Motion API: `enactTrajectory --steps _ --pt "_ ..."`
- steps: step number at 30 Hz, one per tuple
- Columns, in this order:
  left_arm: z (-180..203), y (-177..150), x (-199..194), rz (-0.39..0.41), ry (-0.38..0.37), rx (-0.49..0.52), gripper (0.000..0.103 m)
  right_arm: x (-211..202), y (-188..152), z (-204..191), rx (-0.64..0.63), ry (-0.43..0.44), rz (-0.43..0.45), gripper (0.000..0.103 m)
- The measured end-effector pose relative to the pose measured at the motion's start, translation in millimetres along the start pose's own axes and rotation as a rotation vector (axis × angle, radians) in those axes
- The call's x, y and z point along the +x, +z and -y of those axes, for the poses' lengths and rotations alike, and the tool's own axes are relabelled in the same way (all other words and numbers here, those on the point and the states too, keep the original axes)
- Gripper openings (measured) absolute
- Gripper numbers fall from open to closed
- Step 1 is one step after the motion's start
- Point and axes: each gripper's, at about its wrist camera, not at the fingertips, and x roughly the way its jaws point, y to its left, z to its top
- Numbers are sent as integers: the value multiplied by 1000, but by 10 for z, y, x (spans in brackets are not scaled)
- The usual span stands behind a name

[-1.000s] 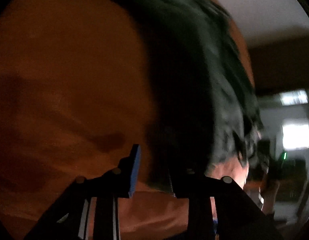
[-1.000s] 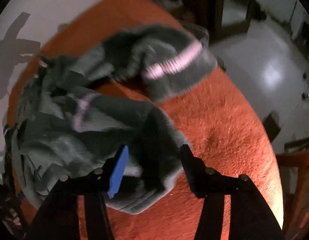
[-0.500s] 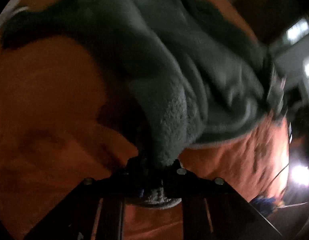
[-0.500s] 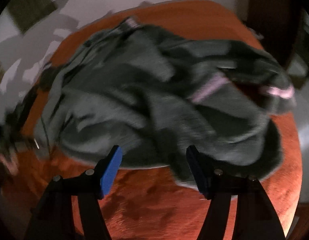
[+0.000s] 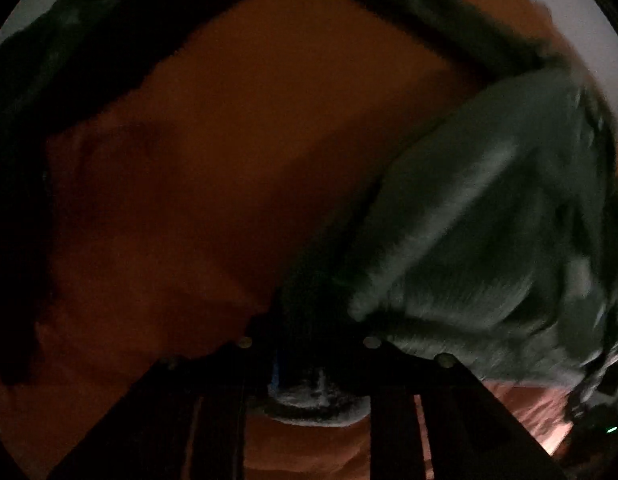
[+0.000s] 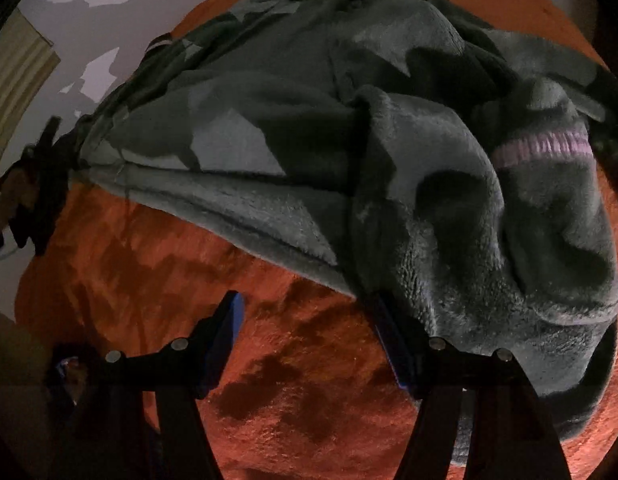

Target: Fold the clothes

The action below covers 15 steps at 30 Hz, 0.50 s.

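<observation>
1. The left tongs (image 5: 309, 360) are pinching a bunched edge of the grey fleece garment (image 5: 489, 220). A wad of the fleece sits between their pads, and from there the cloth runs up and away to their right. Their jaws have just been opening a little, yet the fleece is between them and looks held.

2. The right tongs (image 6: 309, 344) stand spread, with only the orange bedcover (image 6: 293, 392) showing between the blue pads. Their jaws have just been opening. The hem of the garment (image 6: 349, 140) lies just ahead of them, and a thick sleeve or fold lies against the outer side of their right finger. Nothing is gripped there.

3. The garment lies as a loose heap on the orange bedcover, ahead of the right tongs and spilling past them to the right. A pink ribbed band (image 6: 545, 144) shows far off to their upper right, probably a cuff or waistband.

4. At the far left of the right wrist view a dark shape meets the garment's corner. It is likely the other tool, though it is too dim to be sure.

5. As for progress, I judge the task barely begun. No flat panel and no neat crease is to be seen; the fleece is rumpled, with sleeves lying over the body.

6. What seems left is nearly everything: take a second corner with the free tongs, spread the garment flat on the bedcover, then fold in the sleeves and double the body.
</observation>
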Motion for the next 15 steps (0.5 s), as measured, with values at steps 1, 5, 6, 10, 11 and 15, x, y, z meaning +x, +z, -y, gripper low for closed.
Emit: enactTrajectory --steps 1,5,6,10,11,15 --pt "38 -105 -49 30 40 10 27 -9 -8 -6 -3 -2 0 66" --pt "421 -594 -588 249 93 180 38 -99 -41 -125 -57 18 39 66" --pt "616 -741 -638 258 68 283 44 -108 -50 -214 -102 27 54 66" --pt "1365 -1328 -667 290 26 730 48 -44 -79 -670 -389 -21 123 65" --pt "1521 -1477 -585 310 47 838 48 17 -77 -771 -473 -68 123 58" --pt "1971 -1907 -252 354 102 1133 48 366 -71 -942 -674 -230 64 32"
